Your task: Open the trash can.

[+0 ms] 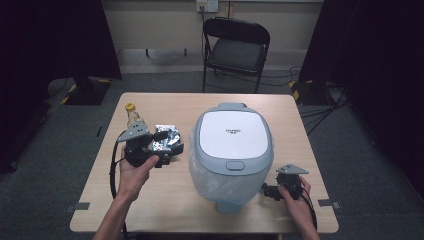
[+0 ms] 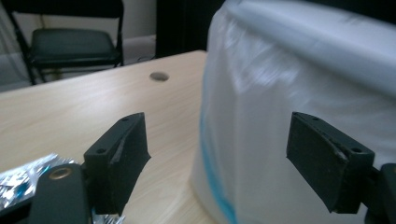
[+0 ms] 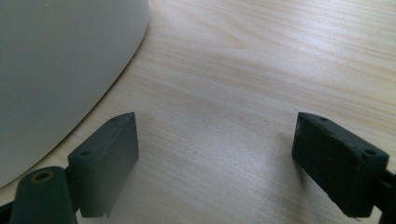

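Observation:
A grey bin [image 1: 232, 136] with a white lid stands mid-table, and a clear plastic liner [image 1: 210, 181] hangs out around its front. My left gripper [image 1: 170, 147] is held off the table just left of the bin, beside a crumpled silver foil wrapper [image 1: 165, 132]. In the left gripper view its jaws [image 2: 217, 154] stand open and bare, the lined bin [image 2: 299, 93] fills the space ahead and to the right, and the foil [image 2: 18, 179] lies low at the left. My right gripper [image 1: 270, 190] rests low at the bin's right front, open [image 3: 217, 154] over bare wood, with the bin's wall [image 3: 60, 56] at its left.
A small bottle with a yellow cap [image 1: 132, 113] stands at the table's left, behind the left gripper. A black folding chair [image 1: 235, 49] is beyond the far edge. The wooden table [image 1: 165, 200] has bare room in front of the left hand, and a cable hole [image 2: 159, 76] near the far side.

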Action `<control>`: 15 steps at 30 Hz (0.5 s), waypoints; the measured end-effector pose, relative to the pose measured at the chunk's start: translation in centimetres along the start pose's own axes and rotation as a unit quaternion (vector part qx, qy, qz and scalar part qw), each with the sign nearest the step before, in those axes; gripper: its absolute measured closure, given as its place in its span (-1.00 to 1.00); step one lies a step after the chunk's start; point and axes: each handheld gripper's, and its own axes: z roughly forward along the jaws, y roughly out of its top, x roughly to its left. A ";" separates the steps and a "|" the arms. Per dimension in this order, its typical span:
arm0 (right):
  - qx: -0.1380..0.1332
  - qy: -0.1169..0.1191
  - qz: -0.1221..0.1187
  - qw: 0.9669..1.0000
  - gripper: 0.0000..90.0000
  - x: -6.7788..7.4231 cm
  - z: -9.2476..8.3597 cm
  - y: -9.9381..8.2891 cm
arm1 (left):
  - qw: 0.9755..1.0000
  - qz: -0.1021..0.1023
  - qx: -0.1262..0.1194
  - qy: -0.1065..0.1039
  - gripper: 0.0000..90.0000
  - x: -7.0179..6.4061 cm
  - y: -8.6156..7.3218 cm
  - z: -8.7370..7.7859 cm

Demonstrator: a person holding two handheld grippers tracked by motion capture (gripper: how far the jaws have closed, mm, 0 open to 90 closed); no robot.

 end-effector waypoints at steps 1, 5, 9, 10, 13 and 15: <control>0.000 0.000 0.000 1.000 -0.70 0.0 0.0 0.0 | 1.000 0.002 -0.007 -0.010 -0.53 -0.2 0.4 -0.1; 0.000 0.000 0.000 1.000 -0.70 0.0 0.0 0.0 | 0.999 0.017 -0.021 -0.021 -0.52 -1.3 2.1 -0.4; 0.000 0.000 0.000 1.000 -0.70 0.0 0.0 0.0 | 0.998 0.030 -0.044 -0.042 -0.46 -2.3 3.4 -0.9; 0.000 0.000 0.000 1.000 -0.70 0.0 0.0 0.0 | 0.997 0.034 -0.046 -0.049 -0.44 -2.7 3.7 -0.9; 0.000 0.001 0.000 1.000 -0.70 0.0 0.0 0.0 | 0.995 0.047 -0.039 -0.080 -0.37 -3.7 4.6 -0.9; 0.000 0.001 0.000 1.000 -0.70 0.0 0.0 0.0 | 0.993 0.058 -0.030 -0.096 -0.34 -4.3 5.1 -0.7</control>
